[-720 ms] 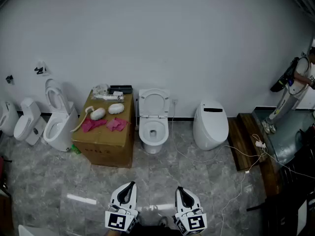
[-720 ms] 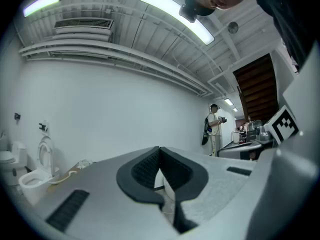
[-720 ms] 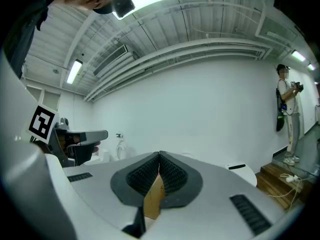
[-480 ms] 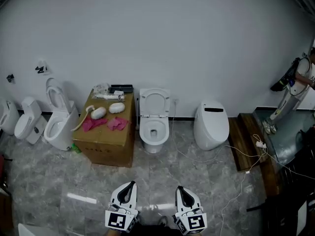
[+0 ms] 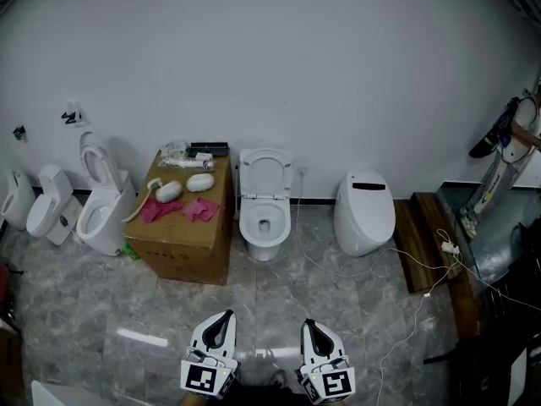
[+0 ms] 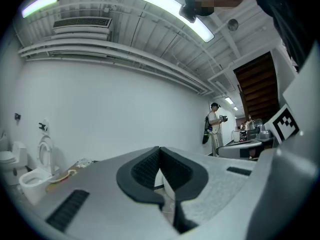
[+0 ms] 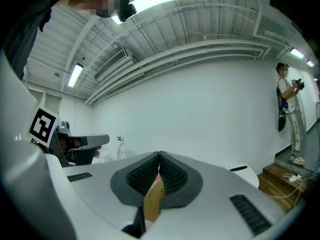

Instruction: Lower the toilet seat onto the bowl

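Note:
A white toilet (image 5: 264,218) stands against the far wall in the head view, its seat and lid (image 5: 265,174) raised upright above the open bowl. My left gripper (image 5: 218,329) and right gripper (image 5: 314,334) hang at the bottom of the head view, far from the toilet, side by side. Both are shut with nothing between the jaws. In the left gripper view the left gripper (image 6: 159,149) points at the wall; in the right gripper view the right gripper (image 7: 159,155) does too.
A cardboard box (image 5: 183,231) with pink cloths and white items stands left of the toilet. More toilets (image 5: 100,210) line the left wall. A closed smart toilet (image 5: 363,212) sits to the right, with cables (image 5: 410,265) and a wooden step (image 5: 425,239). A person (image 5: 503,163) stands far right.
The head view has shifted slightly, so the toilets and box sit a little higher and to the right. The person at far right has moved. The grippers stay put.

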{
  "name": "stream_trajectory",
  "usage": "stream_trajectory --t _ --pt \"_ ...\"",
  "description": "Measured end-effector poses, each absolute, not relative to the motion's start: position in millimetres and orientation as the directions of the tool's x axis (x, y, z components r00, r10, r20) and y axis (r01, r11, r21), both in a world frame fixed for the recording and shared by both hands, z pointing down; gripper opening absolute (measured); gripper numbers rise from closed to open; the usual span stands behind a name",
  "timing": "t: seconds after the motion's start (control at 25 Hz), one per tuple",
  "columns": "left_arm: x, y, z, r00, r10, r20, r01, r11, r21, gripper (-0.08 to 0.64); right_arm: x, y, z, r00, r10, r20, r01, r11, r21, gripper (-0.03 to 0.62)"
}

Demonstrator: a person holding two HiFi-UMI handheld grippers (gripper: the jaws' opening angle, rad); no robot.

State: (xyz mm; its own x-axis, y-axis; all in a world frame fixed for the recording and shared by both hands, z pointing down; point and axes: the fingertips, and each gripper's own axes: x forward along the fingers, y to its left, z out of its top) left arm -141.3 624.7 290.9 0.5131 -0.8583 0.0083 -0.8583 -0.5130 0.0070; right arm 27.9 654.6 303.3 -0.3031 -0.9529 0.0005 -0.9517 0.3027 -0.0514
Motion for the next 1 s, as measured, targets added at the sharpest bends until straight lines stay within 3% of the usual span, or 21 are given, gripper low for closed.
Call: stream_trajectory --t 0.6,0.8,1.0 --pt "-94.2 616.4 303.6 0.469 -0.883 0.005 -0.883 -0.469 0.018 0.008 70.9 628.3 323.8 -0.362 -0.932 0.022 -0.931 0.360 -0.055 0.028" --pt "-98.5 570.4 305.9 0.460 -0.886 -0.053 -0.886 -0.462 0.035 0.008 68.9 590.9 332.1 -0.363 -0.931 0.033 -0.931 0.361 -0.057 0.028" --pt "-105.1 494.3 317.9 0.463 -0.886 -0.019 -0.884 -0.464 0.061 0.009 62.7 521.0 344.3 -0.353 -0.934 0.056 -0.935 0.351 -0.043 0.028"
